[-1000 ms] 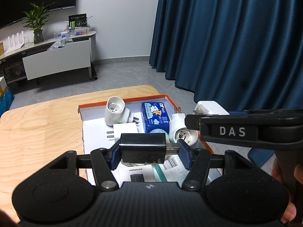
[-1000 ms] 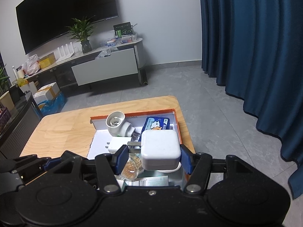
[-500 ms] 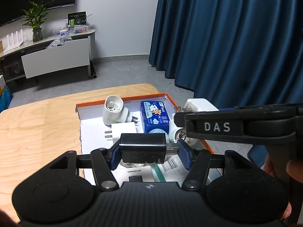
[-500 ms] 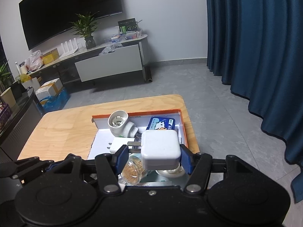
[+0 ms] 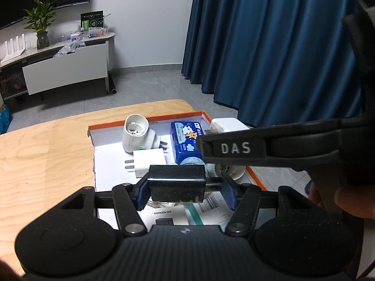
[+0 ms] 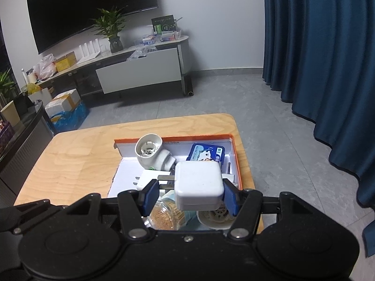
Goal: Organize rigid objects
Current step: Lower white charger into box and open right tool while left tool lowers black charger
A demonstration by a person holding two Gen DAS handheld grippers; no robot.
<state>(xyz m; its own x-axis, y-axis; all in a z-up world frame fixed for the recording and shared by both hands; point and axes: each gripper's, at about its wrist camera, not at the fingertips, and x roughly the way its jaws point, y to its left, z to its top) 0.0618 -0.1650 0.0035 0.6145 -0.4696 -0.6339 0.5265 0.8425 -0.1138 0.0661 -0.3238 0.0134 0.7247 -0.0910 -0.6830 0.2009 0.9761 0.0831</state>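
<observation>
Hovering above an orange-edged tray (image 6: pixel 236 164) at the wooden tabletop's (image 6: pixel 75 161) right edge, the left gripper (image 5: pixel 185 188) clamps a black charger block (image 5: pixel 177 182). The right gripper (image 6: pixel 189 195) clamps a white plug adapter (image 6: pixel 198 188), prongs touching its left pad. In the tray lie a white socket adapter (image 6: pixel 152 155), a blue packet (image 6: pixel 206 155) and a flat white charger (image 5: pixel 148 162); nearer items are hidden behind the grippers.
</observation>
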